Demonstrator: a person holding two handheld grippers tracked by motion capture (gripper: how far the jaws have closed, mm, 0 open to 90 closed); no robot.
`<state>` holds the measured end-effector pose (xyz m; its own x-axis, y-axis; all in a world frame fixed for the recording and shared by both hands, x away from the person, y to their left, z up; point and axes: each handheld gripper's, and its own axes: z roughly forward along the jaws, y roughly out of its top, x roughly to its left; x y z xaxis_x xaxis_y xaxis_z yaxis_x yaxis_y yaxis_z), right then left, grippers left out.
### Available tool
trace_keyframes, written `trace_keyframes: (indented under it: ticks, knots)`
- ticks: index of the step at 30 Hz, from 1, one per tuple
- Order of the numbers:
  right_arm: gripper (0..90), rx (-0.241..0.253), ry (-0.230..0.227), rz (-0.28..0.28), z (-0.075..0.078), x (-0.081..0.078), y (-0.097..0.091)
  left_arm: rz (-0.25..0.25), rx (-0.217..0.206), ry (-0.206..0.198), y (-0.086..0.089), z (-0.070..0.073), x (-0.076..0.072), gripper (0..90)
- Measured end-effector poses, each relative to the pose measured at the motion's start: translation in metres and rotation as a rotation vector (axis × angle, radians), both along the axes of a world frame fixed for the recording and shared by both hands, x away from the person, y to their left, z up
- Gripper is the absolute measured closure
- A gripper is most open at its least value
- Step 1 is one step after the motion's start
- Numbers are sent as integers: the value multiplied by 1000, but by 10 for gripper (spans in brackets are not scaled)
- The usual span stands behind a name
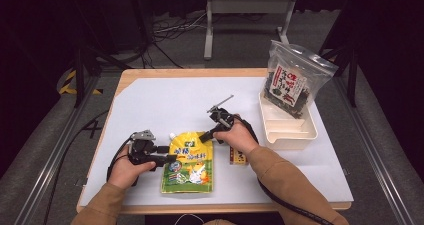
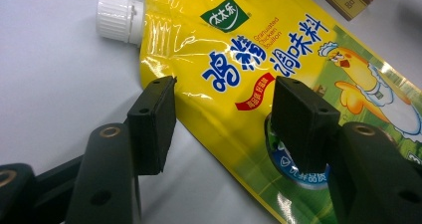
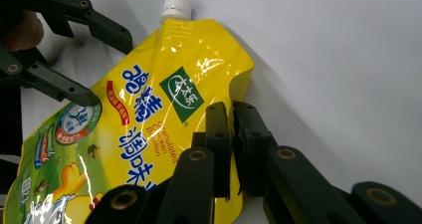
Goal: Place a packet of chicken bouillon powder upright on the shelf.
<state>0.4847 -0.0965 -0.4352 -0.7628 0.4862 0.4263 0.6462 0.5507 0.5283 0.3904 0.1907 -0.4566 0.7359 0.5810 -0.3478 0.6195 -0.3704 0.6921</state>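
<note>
— White sheet covers the wooden table [image 1: 150, 74], and around it the room is dark. What lies on the table?

— One yellow pouch [image 1: 189, 162] with a white screw cap [image 1: 172, 135] lies flat near the front edge, between the two hands. Just beside its right edge sits a small box [image 1: 237, 156], partly under the person's right hand. Farther right stands a white tray [image 1: 290, 130], and a clear bag with dark contents [image 1: 292, 80] leans in its far end.

— How does the right gripper [image 3: 230, 134] stand?

— Its jaws are pressed together on the pouch's upper right edge; the yellow foil is pinched between the pads.

— And the left gripper [image 2: 221, 119]?

— Its jaws stand apart. One pad [image 2: 154, 122] is over the white sheet at the pouch's left edge, the other [image 2: 298, 119] is over the printed front. Whether the pads touch the foil, I cannot tell; they do not squeeze it.
</note>
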Motion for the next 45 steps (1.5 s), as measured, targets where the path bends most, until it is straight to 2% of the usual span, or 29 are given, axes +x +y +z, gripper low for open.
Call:
trace_keyframes:
  ticks: [9, 11, 17, 21, 22, 24, 28, 29, 31, 36, 37, 39, 45]
  knots:
    - [842, -33, 31, 15, -2, 1, 6, 9, -2, 1, 0, 0, 0, 454]
    - [886, -39, 28, 9, -2, 1, 5, 13, -4, -2, 1, -1, 0, 456]
    - [900, -36, 32, 2, 3, 1, 4, 6, -15, 9, 2, 0, 0, 432]
    - [900, -16, 20, -2, 10, -1, 2, 10, -1, 2, 4, 3, 1, 403]
    - [900, -2, 6, 5, 16, -3, 2, 22, -21, 1, 7, 4, 2, 402]
    - [900, 2, -7, 2, 18, -4, 2, 26, -28, 0, 9, 6, 2, 398]
    - [900, 37, -55, 8, 34, -11, 4, 57, -69, -27, 17, 15, 1, 394]
    - [900, 37, -55, 8, 34, -11, 4, 57, -69, -27, 17, 15, 1, 394]
    - [900, 54, -72, 20, 44, -16, 5, 64, -59, -45, 18, 21, -1, 392]
    - [900, 95, -124, 36, 67, -26, 8, 60, -79, -89, 18, 36, -7, 367]
    - [900, 95, -124, 36, 67, -26, 8, 60, -79, -89, 18, 36, -7, 363]
    - [900, 114, -151, 48, 80, -32, 8, 73, -76, -99, 20, 39, -7, 358]
    - [900, 138, -221, 84, 106, -40, 7, 94, -119, -121, 26, 50, -10, 351]
